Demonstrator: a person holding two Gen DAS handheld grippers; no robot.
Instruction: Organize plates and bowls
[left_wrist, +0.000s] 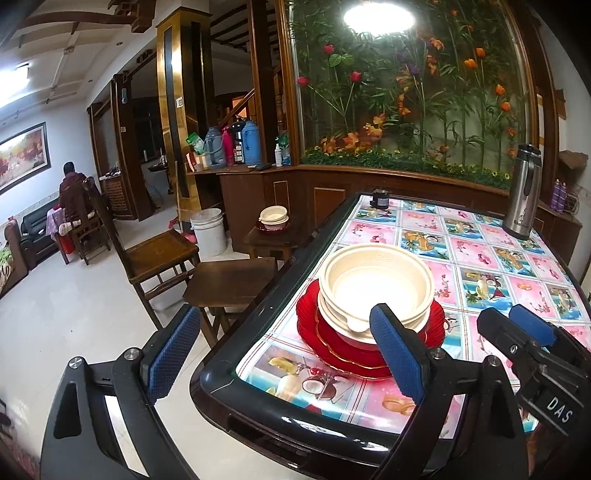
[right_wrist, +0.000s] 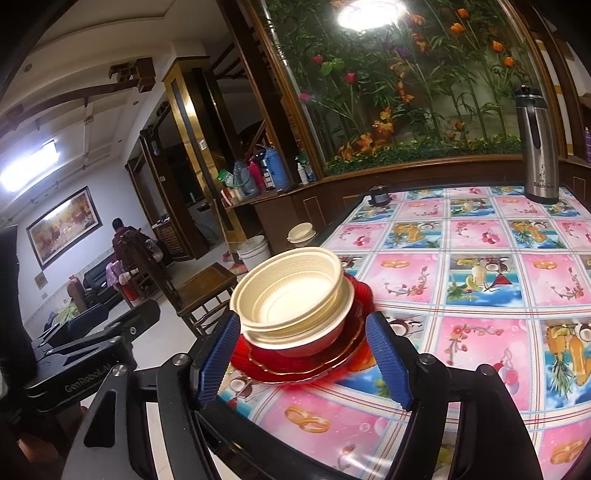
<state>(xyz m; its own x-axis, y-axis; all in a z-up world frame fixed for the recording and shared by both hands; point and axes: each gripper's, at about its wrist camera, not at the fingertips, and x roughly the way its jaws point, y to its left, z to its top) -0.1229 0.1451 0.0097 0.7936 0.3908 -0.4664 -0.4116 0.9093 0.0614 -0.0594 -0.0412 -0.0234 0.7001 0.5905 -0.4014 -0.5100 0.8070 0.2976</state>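
Note:
A stack of cream bowls (left_wrist: 375, 291) (right_wrist: 291, 299) sits on red plates (left_wrist: 332, 339) (right_wrist: 314, 363) near the table's near left corner. The top bowl is tilted in the right wrist view. My left gripper (left_wrist: 284, 350) is open and empty, its right pad (left_wrist: 397, 354) in front of the stack and its left pad beyond the table edge. My right gripper (right_wrist: 303, 358) is open, its pads on either side of the stack, just in front of it. It also shows in the left wrist view (left_wrist: 532, 328) at the right.
The table (left_wrist: 480, 258) has a fruit-patterned cloth (right_wrist: 480, 277). A steel thermos (left_wrist: 522, 192) (right_wrist: 539, 147) and a small dark jar (left_wrist: 380, 199) (right_wrist: 378, 195) stand at its far end. A second bowl stack (left_wrist: 274, 218) (right_wrist: 301, 234) sits on a stool. Wooden chairs (left_wrist: 159, 254) stand left.

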